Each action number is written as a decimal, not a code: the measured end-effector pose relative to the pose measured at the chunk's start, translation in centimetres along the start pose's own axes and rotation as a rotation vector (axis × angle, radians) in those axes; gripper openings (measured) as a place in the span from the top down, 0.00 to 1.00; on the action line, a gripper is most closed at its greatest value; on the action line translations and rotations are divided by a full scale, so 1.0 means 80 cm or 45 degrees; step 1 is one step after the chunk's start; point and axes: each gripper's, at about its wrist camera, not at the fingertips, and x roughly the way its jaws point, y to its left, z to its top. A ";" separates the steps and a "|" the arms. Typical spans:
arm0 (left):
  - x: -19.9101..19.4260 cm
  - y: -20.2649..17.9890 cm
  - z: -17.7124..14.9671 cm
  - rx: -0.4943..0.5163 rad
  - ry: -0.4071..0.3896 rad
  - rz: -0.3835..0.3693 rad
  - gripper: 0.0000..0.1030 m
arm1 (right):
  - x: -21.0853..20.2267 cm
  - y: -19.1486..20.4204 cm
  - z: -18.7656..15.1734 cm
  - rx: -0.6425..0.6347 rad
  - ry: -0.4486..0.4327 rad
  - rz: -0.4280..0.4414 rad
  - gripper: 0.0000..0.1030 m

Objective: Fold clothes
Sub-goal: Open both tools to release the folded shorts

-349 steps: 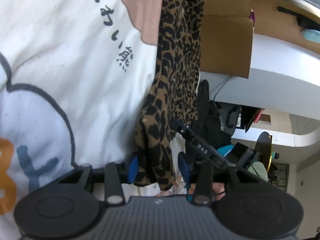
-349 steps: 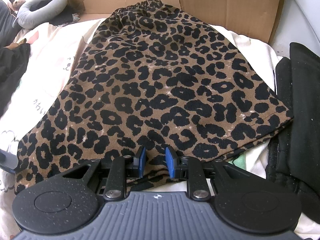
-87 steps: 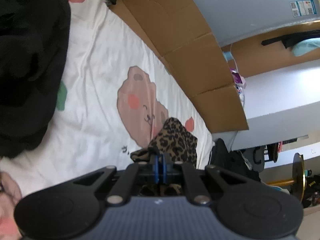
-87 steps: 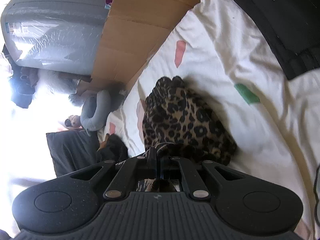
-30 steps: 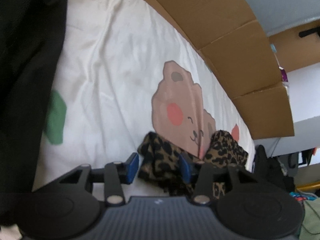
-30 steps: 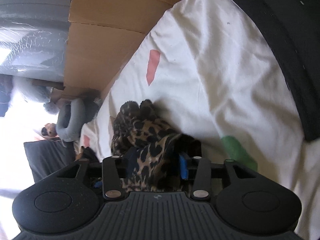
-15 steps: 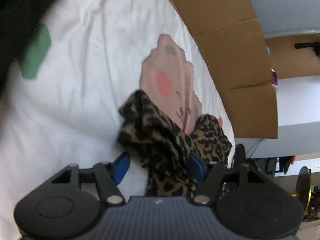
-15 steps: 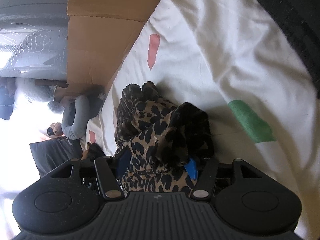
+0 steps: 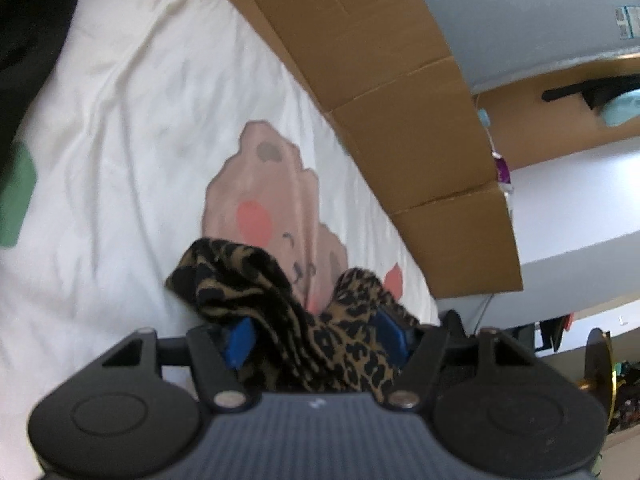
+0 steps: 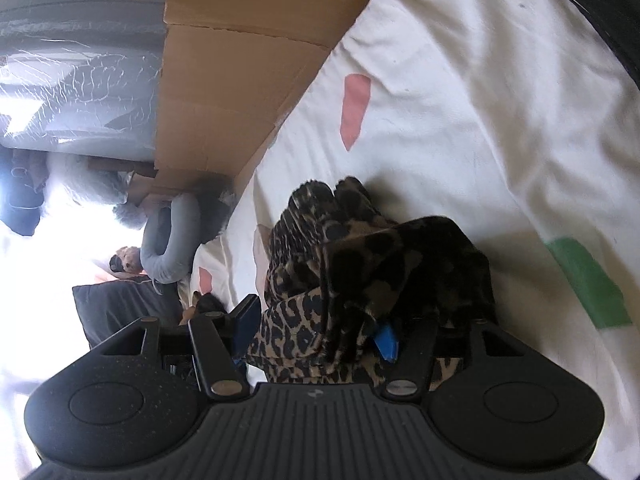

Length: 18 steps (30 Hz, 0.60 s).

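A leopard-print garment (image 9: 240, 276) lies bunched in a small heap on the white bear-print bed sheet (image 9: 120, 120). In the left wrist view my left gripper (image 9: 316, 336) stands open, blue pads (image 9: 240, 340) wide apart, with loose folds of the garment lying between them. In the right wrist view the same leopard-print garment (image 10: 360, 256) is heaped in front of my right gripper (image 10: 316, 332). That gripper is open too, with cloth draped over its right pad (image 10: 384, 338). Neither pair of pads presses on the cloth.
Brown cardboard (image 9: 380, 80) walls the far side of the bed. Black clothing (image 9: 28, 20) lies at the left edge, and more black clothing (image 10: 616, 8) at the upper right. A grey neck pillow (image 10: 172, 240) and a dark cushion (image 10: 120, 308) sit at the far end.
Both grippers went from shut on the leopard garment to jaws wide apart. The cloth now lies loose and bunched between the pads, and both views have pulled back slightly.
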 end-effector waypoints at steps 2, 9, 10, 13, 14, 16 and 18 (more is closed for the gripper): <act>0.001 -0.004 0.007 0.009 -0.015 -0.004 0.36 | 0.001 0.004 0.006 -0.015 -0.008 0.001 0.38; 0.001 -0.022 0.030 0.068 -0.061 -0.008 0.36 | 0.001 0.020 0.028 -0.071 -0.044 -0.008 0.38; 0.000 -0.025 0.032 0.076 -0.068 -0.013 0.36 | -0.001 0.022 0.030 -0.078 -0.051 -0.006 0.38; -0.004 -0.033 0.037 0.108 -0.080 -0.015 0.36 | -0.009 0.028 0.035 -0.098 -0.074 -0.003 0.38; -0.006 -0.034 0.038 0.124 -0.083 -0.006 0.36 | -0.013 0.029 0.036 -0.109 -0.081 -0.006 0.38; -0.008 -0.035 0.041 0.157 -0.089 0.034 0.36 | -0.019 0.029 0.038 -0.127 -0.092 -0.023 0.38; -0.009 -0.033 0.044 0.186 -0.095 0.083 0.36 | -0.026 0.028 0.039 -0.142 -0.108 -0.052 0.38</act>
